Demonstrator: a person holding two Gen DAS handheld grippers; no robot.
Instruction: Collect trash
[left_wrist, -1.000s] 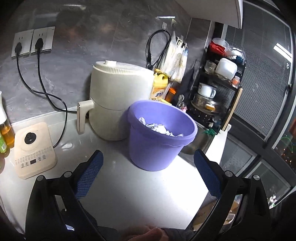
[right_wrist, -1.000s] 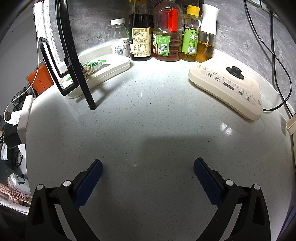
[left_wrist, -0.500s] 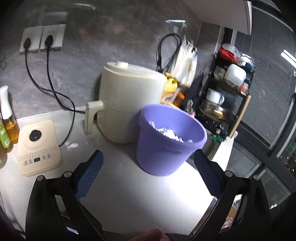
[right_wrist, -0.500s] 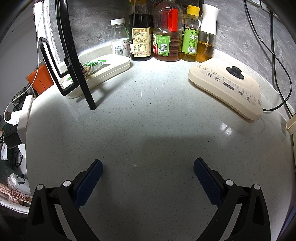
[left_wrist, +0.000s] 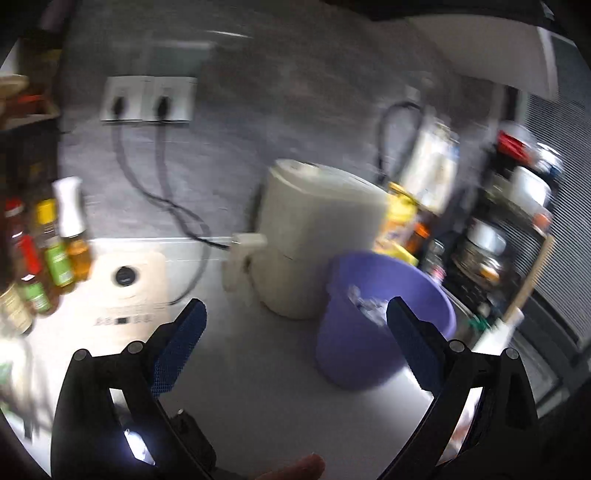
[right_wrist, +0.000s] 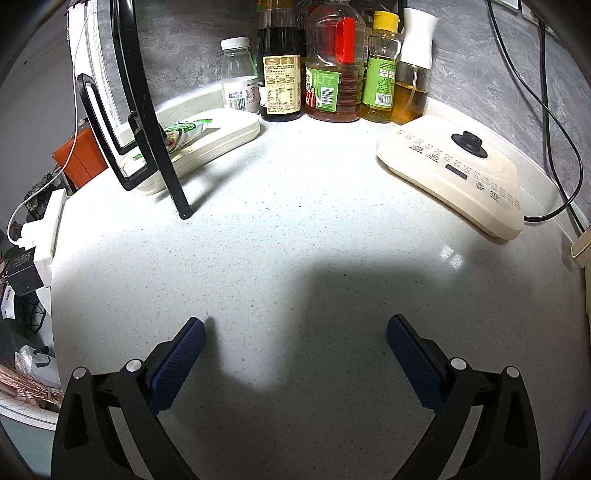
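Now both the left gripper (left_wrist: 293, 321) and right gripper (right_wrist: 295, 332) gaped wide and held nothing. Crumpled paper (left_wrist: 364, 308) lay inside the purple bucket (left_wrist: 354, 354) (blurred), just beside the cream appliance (left_wrist: 317, 236).

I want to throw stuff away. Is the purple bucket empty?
Not empty. The purple bucket stands upright with crumpled white trash inside.

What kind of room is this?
Most likely a home kitchen. Cooking oil bottles stand along the grey wall, a cream appliance sits plugged in on the white countertop, and a rack holds pots.
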